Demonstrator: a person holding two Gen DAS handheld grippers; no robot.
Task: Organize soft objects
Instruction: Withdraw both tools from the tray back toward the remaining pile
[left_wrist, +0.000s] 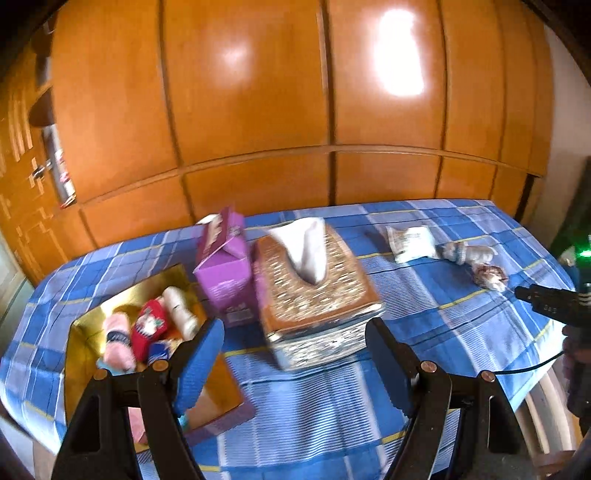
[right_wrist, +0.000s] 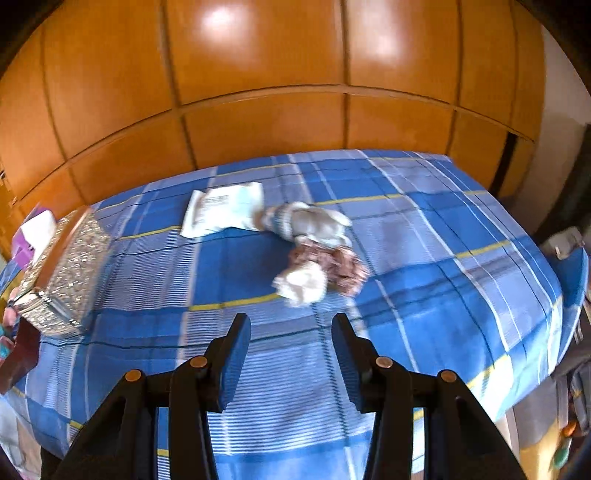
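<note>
Backdrop: orange wooden wardrobe doors fill the wall behind a bed; bright glare patches sit on the panels.
Surface: blue plaid sheet covers the bed, its right edge dropping away in the right wrist view.
Left gripper: jaws stand wide apart with nothing between them, hovering over the sheet just in front of the tissue box.
Right gripper: jaws parted, nothing between them, bare sheet under them; the toys lie just beyond the tips.
Tissue box: sparkly cover, a white tissue sticking up from the slot; in the right wrist view it is cut off at the left edge.
Purple carton: upright, touching the tissue box's left side; print blurred, unreadable.
Gold box: open, left of the carton, partly hidden behind the left finger.
Rolled items: pink, red and white soft rolls inside the gold box; what they are is hard to tell.
White packet: flat on the sheet, far side, its text too smeared to read.
Grey toy: lying just right of the packet, touching it or nearly so.
Pink-and-white toy: touching the grey one on its near side; motion blur hides its details.
Right edge, left wrist view: a black tool with a green light, mostly cut off.
</note>
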